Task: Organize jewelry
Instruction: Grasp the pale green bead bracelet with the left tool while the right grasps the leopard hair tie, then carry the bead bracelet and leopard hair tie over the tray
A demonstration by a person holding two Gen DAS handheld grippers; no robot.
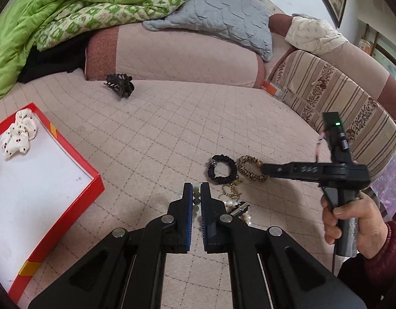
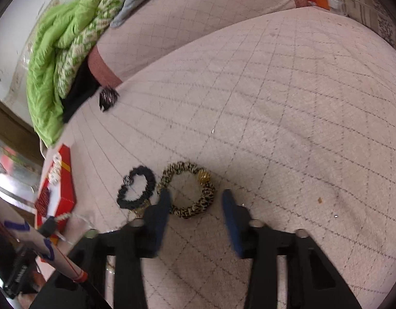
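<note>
At nine o'clock in the left wrist view sits the red box (image 1: pixel 69 177), white inside, with a spotted white scrunchie (image 1: pixel 18 135) in its far corner. Toward twelve o'clock a black hair claw (image 1: pixel 120 85) lies alone on the quilted sofa seat (image 1: pixel 172 128).

Left gripper (image 1: pixel 196 193): jaws drawn narrow, pinched on a string of pale green beads (image 1: pixel 196 200). Beads are hard and smooth, so likely slippery; the strand is light and limp and will dangle from the pinch.

Just right of those jaws lies a small heap: a gold chain (image 1: pixel 231 190), pearls (image 1: pixel 230 203) and a metal clasp piece, partly hidden behind the left finger; which strand joins which I cannot tell.

Further right, a black scrunchie (image 2: pixel 137 191) touches a leopard-print scrunchie (image 2: pixel 189 190) with a gold bead at two o'clock on its ring. Both are soft, light and compressible; best taken across one side of the ring.

Right gripper (image 2: pixel 195 198): jaws part-open, straddling the near side of the leopard ring, pads not pressing on it. The view is motion-blurred, so contact at the left pad is uncertain.

A hand (image 1: pixel 352 226) holds that gripper's handle at four o'clock.
</note>
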